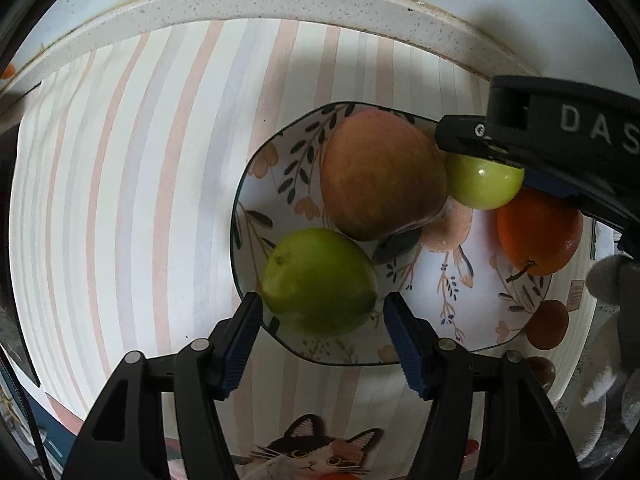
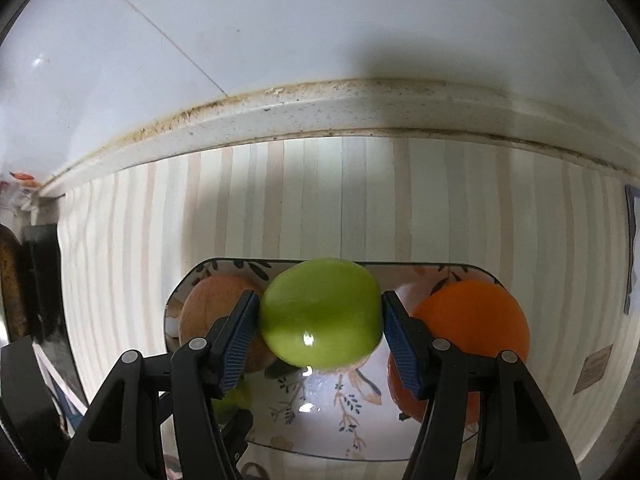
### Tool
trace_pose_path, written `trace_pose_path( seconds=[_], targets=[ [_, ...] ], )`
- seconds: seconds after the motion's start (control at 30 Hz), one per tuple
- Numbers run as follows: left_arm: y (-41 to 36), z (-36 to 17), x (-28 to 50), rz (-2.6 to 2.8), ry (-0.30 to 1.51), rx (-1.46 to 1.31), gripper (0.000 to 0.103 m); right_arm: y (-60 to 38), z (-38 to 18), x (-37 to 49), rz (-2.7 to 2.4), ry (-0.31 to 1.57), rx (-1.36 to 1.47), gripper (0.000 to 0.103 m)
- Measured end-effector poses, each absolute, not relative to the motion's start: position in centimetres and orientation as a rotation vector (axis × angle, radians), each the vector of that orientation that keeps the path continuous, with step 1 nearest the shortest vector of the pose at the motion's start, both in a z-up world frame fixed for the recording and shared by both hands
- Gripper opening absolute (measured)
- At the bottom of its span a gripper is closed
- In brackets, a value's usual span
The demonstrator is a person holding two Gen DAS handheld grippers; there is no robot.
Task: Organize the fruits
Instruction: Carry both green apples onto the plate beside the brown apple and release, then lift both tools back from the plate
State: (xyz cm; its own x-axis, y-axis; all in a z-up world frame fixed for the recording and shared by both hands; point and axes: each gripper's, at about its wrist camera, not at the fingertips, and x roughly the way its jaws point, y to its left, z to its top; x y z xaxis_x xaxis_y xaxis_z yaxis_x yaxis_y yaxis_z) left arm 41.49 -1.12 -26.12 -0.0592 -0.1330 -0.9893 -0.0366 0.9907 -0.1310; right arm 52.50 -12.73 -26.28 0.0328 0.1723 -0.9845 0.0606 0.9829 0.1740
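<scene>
The right gripper (image 2: 320,316) is clamped on a green apple (image 2: 320,314), both blue pads (image 2: 240,340) pressed to its sides, holding it over the plate (image 2: 320,420). In the left wrist view that same gripper comes in from the right, with the white letters "DAS" readable on its black body before the frame cuts them off. The left gripper (image 1: 322,312) stands half open around a green pear (image 1: 318,280), which lies on the near left part of the plate; its left pad (image 1: 240,344) sits at the pear's edge and the right pad clear of it, so it is not gripping. Also on the plate are a reddish apple (image 1: 380,176), just beyond the pear, and an orange (image 1: 538,232) with a short stem at the right side. The plate is white with a dark rim and a pattern of leaves and peach flowers. It rests on a cloth (image 1: 140,200) with pale pink, grey and cream stripes; a cartoon cat (image 1: 316,452) is printed near its front edge, and a small tan label (image 2: 596,368) sits at the right, its writing too small to read. The cloth covers a table whose speckled stone back ledge (image 1: 280,0) meets a white tiled wall (image 2: 280,20), with brown grime along the joint.
</scene>
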Motion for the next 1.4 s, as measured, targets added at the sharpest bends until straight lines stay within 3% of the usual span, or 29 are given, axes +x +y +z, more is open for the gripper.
trace_pose_path(
  seconds=[0.07,0.13,0.23,0.33,0.5,0.73,1.4],
  targets=[
    [-1.5,-26.3,41.6,-0.086,1.635,-0.139,0.073,-12.8,-26.4,52.6,0.084,1.543,0.192,0.068],
    [-1.3,-26.2,41.2,-0.092,1.64,-0.144,0.074,-13.0,-26.3,52.6,0.094,1.546,0.21,0.07],
    [-1.0,-24.9,40.7,-0.097,1.617,-0.146,0.081,-13.8,-25.0,52.4,0.107,1.532,0.232,0.09],
    [-0.4,-23.6,40.0,-0.084,1.578,-0.13,0.084,-15.0,-22.5,51.4,0.093,1.47,0.209,0.094],
    [0.4,-20.9,38.6,-0.043,1.495,-0.103,0.084,-17.2,-19.0,47.2,0.023,1.384,0.095,0.095],
    [1.5,-17.7,35.5,-0.023,1.394,-0.031,0.084,-18.6,-18.2,39.8,-0.01,1.366,0.049,0.095],
    [0.4,-6.9,24.4,-0.059,1.156,-0.012,0.084,-18.8,-6.4,25.6,0.0,1.127,0.085,0.095]
  ],
)
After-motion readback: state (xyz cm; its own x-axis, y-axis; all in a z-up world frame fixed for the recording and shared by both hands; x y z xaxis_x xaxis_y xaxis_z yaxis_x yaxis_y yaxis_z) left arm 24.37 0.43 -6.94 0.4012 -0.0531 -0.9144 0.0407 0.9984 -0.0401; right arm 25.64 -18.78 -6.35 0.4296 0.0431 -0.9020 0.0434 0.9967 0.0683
